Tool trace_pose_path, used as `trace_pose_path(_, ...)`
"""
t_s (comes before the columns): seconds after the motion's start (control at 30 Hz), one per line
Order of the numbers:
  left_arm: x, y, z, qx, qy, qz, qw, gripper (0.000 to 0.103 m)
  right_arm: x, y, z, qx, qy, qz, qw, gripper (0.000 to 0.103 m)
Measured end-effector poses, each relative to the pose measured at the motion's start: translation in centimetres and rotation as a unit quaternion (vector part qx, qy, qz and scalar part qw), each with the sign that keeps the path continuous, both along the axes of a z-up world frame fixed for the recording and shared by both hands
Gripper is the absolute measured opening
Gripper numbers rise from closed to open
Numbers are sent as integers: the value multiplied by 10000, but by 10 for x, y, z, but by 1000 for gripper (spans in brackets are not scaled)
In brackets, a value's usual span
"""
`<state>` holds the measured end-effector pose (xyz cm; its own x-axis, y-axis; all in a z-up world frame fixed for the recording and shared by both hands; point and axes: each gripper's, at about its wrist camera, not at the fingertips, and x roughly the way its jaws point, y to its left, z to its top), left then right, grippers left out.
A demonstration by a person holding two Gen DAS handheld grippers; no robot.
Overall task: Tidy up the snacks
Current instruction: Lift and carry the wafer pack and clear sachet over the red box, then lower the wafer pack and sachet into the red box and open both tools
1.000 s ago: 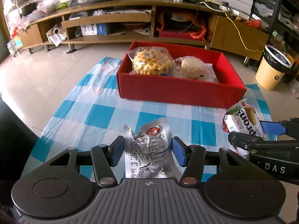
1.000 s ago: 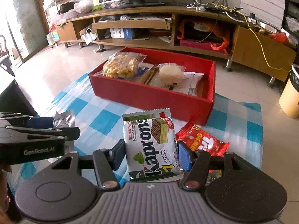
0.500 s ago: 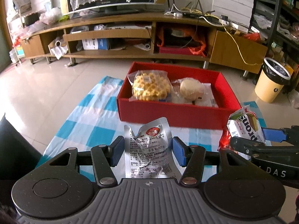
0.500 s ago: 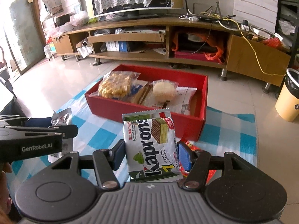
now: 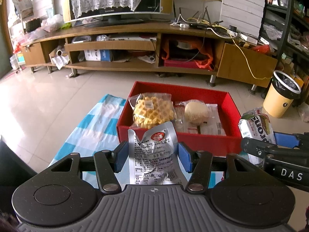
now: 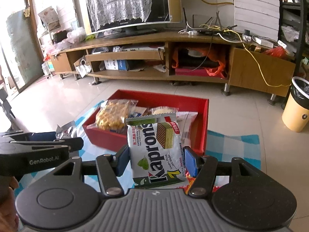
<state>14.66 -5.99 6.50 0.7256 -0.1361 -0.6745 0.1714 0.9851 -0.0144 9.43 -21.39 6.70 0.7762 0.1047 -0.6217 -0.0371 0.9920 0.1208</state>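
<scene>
1. Left wrist view alone shows the whole inside of the red box (image 5: 210,142) on the blue-and-white checked cloth (image 5: 90,127) spread over the tiled floor (image 5: 48,96); the right wrist view has part of that box hidden behind a held packet.
2. Both views take in the long wooden TV stand (image 5: 119,32) and the yellow bin (image 5: 278,100) off to the right.
3. Inside the box, a clear bag of yellow waffle biscuits (image 5: 152,110) lies at the left, a round pale bun in wrap (image 5: 196,112) beside it, over flat white packets.
4. Right gripper (image 6: 156,159): jaws clenched on a wafer packet (image 6: 156,150), held upright in front of the box; it reads "Kaprons", "Layer thick Wafer" and "MATCHA WAFERS". The left wrist view sees this packet only edge-on at the right.
5. Left gripper (image 5: 152,155): jaws clenched on a silver foil pouch (image 5: 152,154) with a red round logo and small printed text too fine to read, held up before the box's near wall.
6. Only the right wrist view shows a red snack wrapper (image 6: 190,182) under that gripper.
7. Gripper bodies read "GenRobot.AI" and "DAS".
</scene>
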Motion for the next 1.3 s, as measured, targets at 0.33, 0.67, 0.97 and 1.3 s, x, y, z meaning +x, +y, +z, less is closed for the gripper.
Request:
trace_pose_path(0.33,23,-6,7,-66,-70,61,9999,61,19,-7,8,94,-105,-112,9998,59)
trace_pose_path(0.67,56,-1,-10,-328,412,120,9985,60,43,-16,2,151,3,-199,9997,59)
trace_pose_path(0.97,49,8,-63,-289,1427,67,9893,68,41,-18,-10,100,218,-141,9996,58)
trace_pose_path(1.3,52,-17,-101,-1,1933,109,9811,84,40,-19,-14,81,315,-51,9995,58)
